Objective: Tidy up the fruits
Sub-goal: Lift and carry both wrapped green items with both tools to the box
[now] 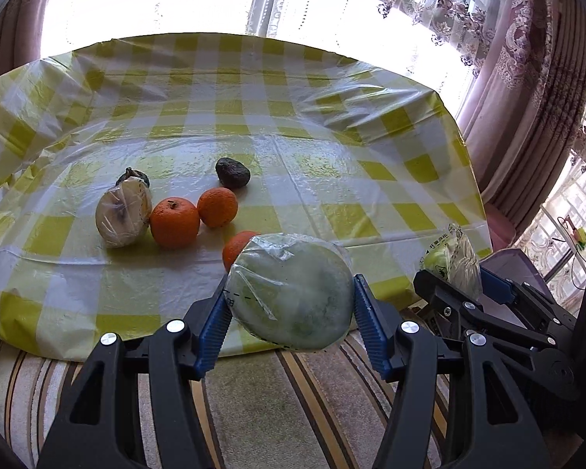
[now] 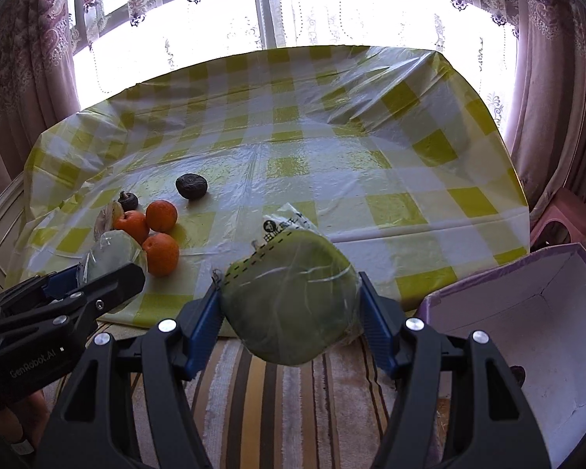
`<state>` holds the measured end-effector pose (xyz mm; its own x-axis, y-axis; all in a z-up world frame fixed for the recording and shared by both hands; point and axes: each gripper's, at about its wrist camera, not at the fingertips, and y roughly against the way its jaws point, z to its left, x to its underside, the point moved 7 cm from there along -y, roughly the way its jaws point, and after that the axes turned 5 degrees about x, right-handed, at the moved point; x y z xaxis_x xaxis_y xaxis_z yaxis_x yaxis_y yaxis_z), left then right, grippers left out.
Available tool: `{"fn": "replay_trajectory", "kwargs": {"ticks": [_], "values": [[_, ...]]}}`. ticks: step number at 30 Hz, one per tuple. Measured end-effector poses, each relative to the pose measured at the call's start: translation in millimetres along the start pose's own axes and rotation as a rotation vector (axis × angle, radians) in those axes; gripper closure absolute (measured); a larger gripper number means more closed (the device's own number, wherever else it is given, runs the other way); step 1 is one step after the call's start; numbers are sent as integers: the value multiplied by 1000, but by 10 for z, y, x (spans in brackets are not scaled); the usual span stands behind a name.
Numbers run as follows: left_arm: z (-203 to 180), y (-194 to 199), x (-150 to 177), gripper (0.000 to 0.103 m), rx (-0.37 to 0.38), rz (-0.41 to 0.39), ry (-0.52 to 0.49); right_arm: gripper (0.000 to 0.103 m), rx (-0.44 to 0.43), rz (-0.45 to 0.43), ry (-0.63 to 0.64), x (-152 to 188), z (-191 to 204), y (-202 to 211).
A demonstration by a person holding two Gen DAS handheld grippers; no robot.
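Two green fruits in plastic wrap, one squeezed in each claw: left claw [image 1: 291, 312], right claw [image 2: 289, 305]. Purple box [image 2: 527, 293] just to the right of right claw, nearer than the left one. Other fruit back on tabletop [image 2: 332, 179].

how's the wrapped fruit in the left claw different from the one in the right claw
The left claw's fruit looks pale, whitish green under cloudy film; the right claw's fruit is a deeper, even green. The right one's wrap carries a printed label flap at its top; the left shows only a dashed line. Both are round, plastic-wrapped, and clamped off the table.
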<state>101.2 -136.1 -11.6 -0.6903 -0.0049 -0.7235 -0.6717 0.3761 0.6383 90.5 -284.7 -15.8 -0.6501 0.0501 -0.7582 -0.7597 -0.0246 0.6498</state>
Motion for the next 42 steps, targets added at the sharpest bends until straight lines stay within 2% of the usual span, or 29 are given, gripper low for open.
{"fn": "replay_trajectory", "kwargs": {"ticks": [8,16,23,28,34,42], "values": [[-484,-169,61,46,47,32,-77,38,54,-15,-93,-3,-629,145],[-1110,-382,104,46,124,57,-185,38,145,-7,-194,29,-1356,212],[-1748,-586,126,46,214,62,-316,38,232,45,-278,150,-1995,177],[-2150,-800,240,46,266,108,-416,38,286,110,-332,281,-2378,103],[-2411,-1112,439,46,290,207,-489,38,361,172,-352,428,-2668,11],[-2471,-1262,557,45,288,263,-520,37,343,214,-367,476,-2707,-117]]}}
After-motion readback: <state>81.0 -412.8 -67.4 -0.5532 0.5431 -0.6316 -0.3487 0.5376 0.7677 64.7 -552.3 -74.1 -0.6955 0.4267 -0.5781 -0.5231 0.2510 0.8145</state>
